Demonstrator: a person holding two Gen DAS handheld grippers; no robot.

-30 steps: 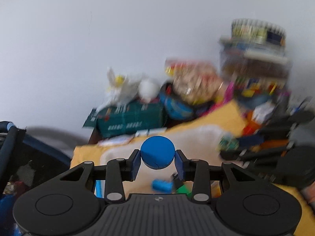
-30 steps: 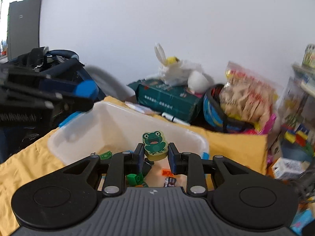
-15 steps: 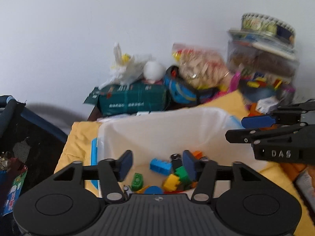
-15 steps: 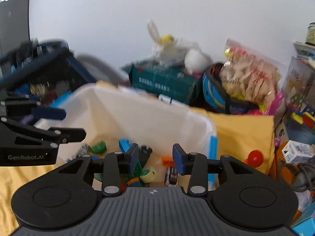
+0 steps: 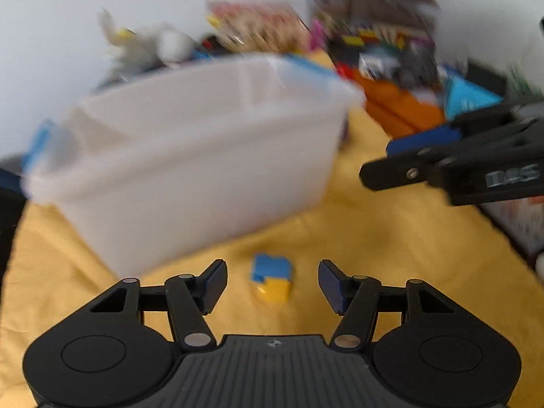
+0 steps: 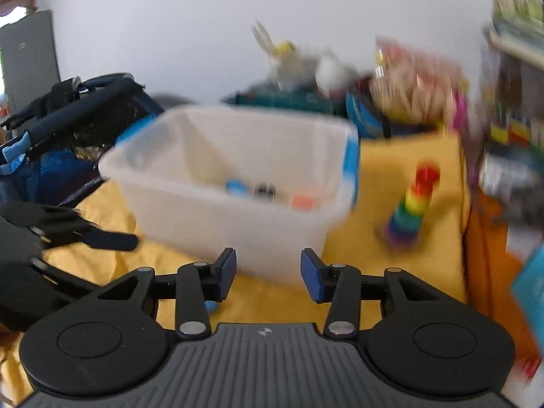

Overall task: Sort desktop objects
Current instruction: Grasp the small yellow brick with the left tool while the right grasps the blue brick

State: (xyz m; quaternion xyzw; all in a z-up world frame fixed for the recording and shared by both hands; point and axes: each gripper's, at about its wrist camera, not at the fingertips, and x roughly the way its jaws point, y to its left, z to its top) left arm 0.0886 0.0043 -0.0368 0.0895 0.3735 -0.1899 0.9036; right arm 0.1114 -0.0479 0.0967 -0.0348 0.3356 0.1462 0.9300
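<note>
A translucent white bin (image 5: pixel 190 156) stands on the yellow cloth (image 5: pixel 391 238); in the right wrist view it (image 6: pixel 190 197) holds several small toys. My left gripper (image 5: pixel 272 285) is open and empty, low over the cloth, with a blue and yellow block (image 5: pixel 272 280) lying between its fingers. My right gripper (image 6: pixel 268 272) is open and empty in front of the bin; it also shows at the right of the left wrist view (image 5: pixel 459 170). A rainbow ring stacker (image 6: pixel 411 204) stands right of the bin.
Clutter lines the wall behind the bin: a green box (image 6: pixel 282 98), a white plush toy (image 6: pixel 306 64), a snack bag (image 6: pixel 414 85) and shelves of toys (image 6: pixel 513 102). A dark blue basket (image 6: pixel 61 142) sits left. Orange items (image 5: pixel 401 108) lie right.
Both grippers let go of their toys, the blue ball and the frog piece, over the bin, opened, then drew back and down. The left one now sits over the blue and yellow block.
</note>
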